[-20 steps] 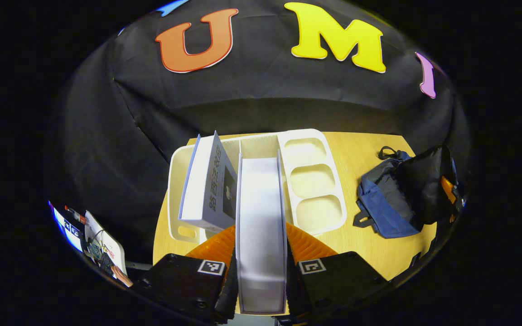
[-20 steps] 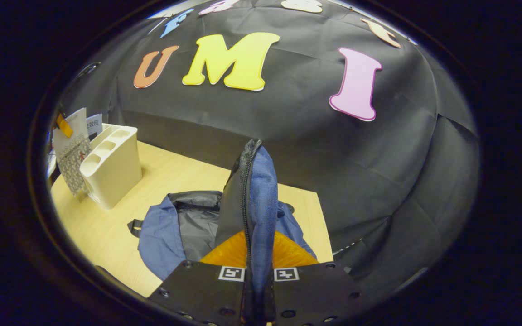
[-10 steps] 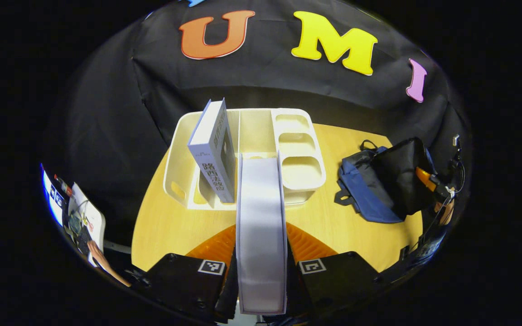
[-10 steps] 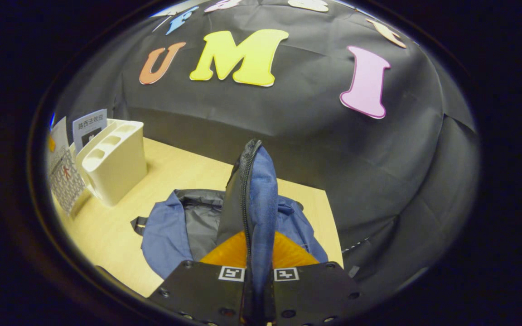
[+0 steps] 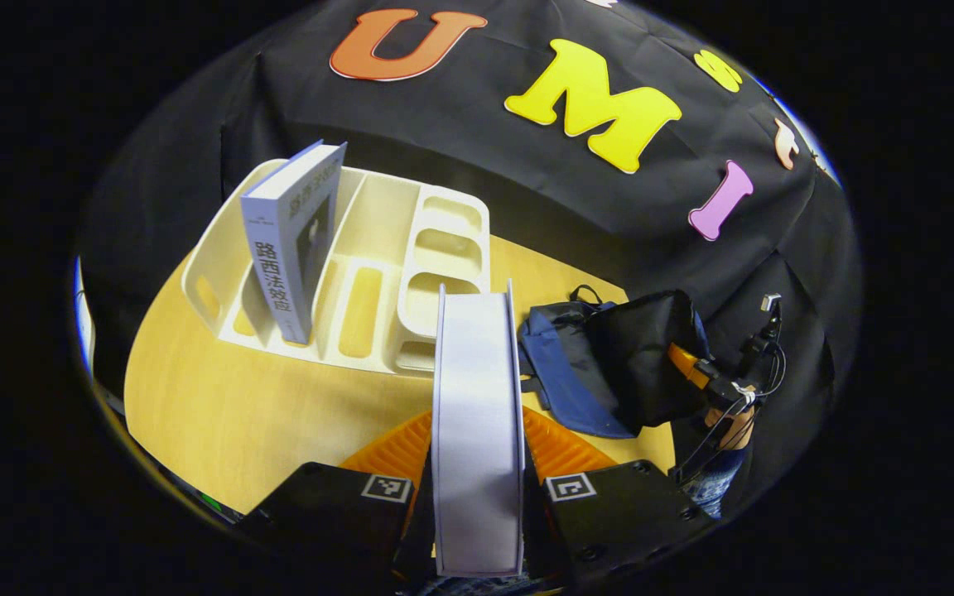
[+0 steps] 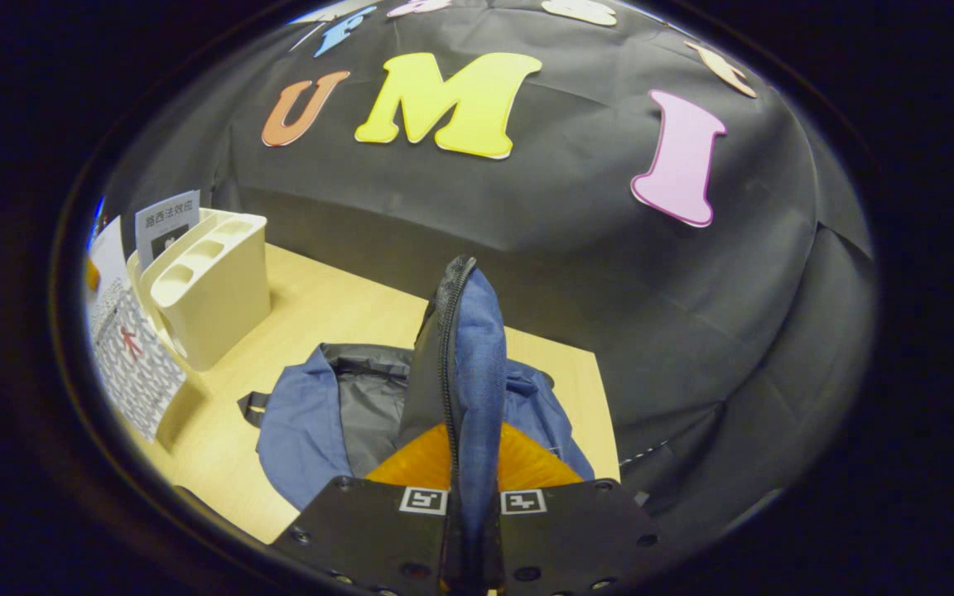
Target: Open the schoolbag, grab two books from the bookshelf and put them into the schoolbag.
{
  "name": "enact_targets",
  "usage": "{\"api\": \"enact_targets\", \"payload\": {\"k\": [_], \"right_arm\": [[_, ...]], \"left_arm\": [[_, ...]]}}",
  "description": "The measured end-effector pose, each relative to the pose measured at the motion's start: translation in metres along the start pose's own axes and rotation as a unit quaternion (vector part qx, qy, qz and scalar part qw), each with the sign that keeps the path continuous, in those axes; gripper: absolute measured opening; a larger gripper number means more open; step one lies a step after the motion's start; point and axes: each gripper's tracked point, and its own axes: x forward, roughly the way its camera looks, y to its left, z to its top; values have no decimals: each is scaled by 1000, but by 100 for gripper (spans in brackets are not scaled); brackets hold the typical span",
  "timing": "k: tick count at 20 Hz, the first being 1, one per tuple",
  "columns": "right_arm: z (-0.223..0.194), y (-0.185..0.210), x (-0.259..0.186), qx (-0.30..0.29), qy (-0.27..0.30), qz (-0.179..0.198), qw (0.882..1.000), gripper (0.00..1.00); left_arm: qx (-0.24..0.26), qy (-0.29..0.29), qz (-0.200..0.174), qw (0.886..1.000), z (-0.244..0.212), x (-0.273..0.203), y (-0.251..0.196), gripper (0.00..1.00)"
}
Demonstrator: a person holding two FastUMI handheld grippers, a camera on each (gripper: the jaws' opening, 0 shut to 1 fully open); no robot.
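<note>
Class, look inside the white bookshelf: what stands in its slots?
One book stands in a slot of the bookshelf; the other slots in view look bare. Its foot is hidden by the shelf wall.

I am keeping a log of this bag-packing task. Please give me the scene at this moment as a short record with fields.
left gripper: shut on a white book, held above the table
right gripper: shut on the schoolbag flap, holding it up
schoolbag: open, lying on the table, grey lining visible
bookshelf: cream, one book standing in it
books in bag: none seen yet
</note>
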Motion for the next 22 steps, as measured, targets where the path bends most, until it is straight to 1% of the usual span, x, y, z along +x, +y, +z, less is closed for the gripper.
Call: {"api": "enact_targets", "payload": {"k": [1, 4, 7, 9, 11, 14, 15, 18, 20, 22], "right_arm": [[1, 0, -1, -3, 0, 0, 1000, 8], [12, -4, -8, -11, -5, -4, 1000, 8], [19, -8, -13, -9, -7, -5, 1000, 8], [21, -10, -13, -10, -3, -8, 1000, 8], [25, -12, -14, -19, 2, -12, 1000, 8], [29, -14, -14, -31, 7, -22, 999, 9], [29, -15, -14, -34, 11, -26, 999, 9], [35, -13, -15, -41, 9, -29, 999, 9], [38, -11, -15, -44, 6, -31, 999, 9], [44, -10, -16, -41, 1, -34, 999, 8]], "left_arm": [[-5, 0, -15, 1000, 0, 10, -10, 44], [-23, 4, -68, 997, 0, 35, -44, 44], [-50, 1, -116, 992, 9, 58, -77, 44], [-66, -12, -140, 988, 16, 76, -94, 45], [-94, -19, -159, 983, 20, 97, -110, 45], [-134, -10, -207, 969, 17, 125, -138, 45], [-143, -3, -217, 966, 15, 136, -146, 45], [-166, -11, -214, 963, 21, 169, -149, 45], [-190, -21, -212, 958, 30, 188, -148, 45], [-203, -18, -216, 955, 30, 210, -150, 45]]}}
